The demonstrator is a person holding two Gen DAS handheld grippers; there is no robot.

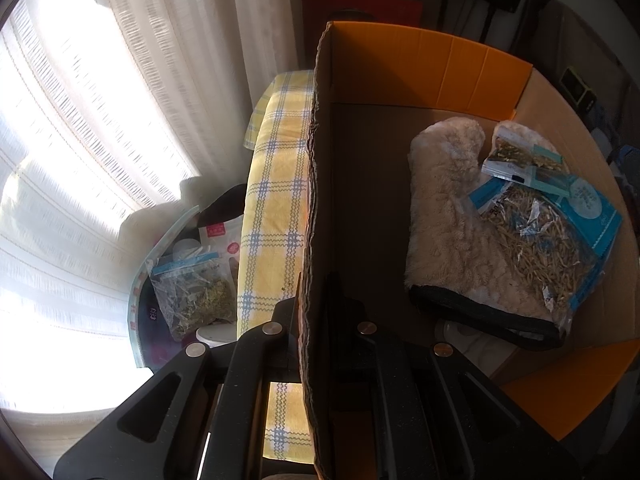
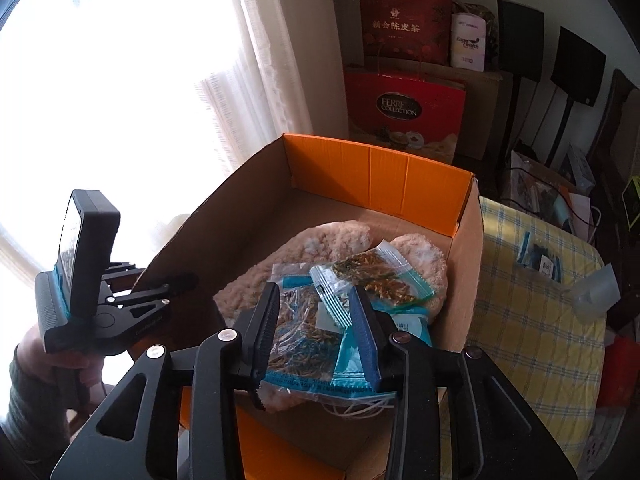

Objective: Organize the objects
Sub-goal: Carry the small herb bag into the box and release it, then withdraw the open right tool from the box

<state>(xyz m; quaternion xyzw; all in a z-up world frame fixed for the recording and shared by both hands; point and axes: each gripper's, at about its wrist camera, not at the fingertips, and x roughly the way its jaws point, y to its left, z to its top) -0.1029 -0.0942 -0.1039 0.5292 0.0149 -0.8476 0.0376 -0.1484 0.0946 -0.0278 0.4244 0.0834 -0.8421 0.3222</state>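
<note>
**Mei:** Packets first: the big packet of dried strips (image 2: 298, 332) lies in the cardboard box (image 2: 376, 168), on top of the fleecy mitten (image 2: 320, 240), with a smaller zip packet (image 2: 376, 276) resting on it. The right claw (image 2: 316, 320) hangs just above them, jaws spread, nothing between them. One more blue packet (image 2: 538, 258) sits out on the checked table (image 2: 532, 320), beside the box.

**Jon:** And the left claw (image 1: 312, 312)?

**Mei:** Clenched on the box's near wall (image 1: 316, 200), one finger outside, one inside. I'd say it is steadying the box.

**Jon:** What could go wrong?

**Mei:** Likely the wall. It is thin card with a ragged top edge; a hard pull could bend it or tip the box toward the table edge, where a bag of herbs (image 1: 196, 292) and other things sit lower down by the curtain. Also, the packets are slick plastic on soft fleece, so a nudge from the right fingers (image 2: 266, 316) might slide them off the mitten.

**Jon:** Room to move?

**Mei:** Plenty inside: the box floor left of the mitten is bare. The orange flaps (image 2: 400, 176) stand up at the far end, so reaching for the table packet means lifting clear over the right wall.
</note>
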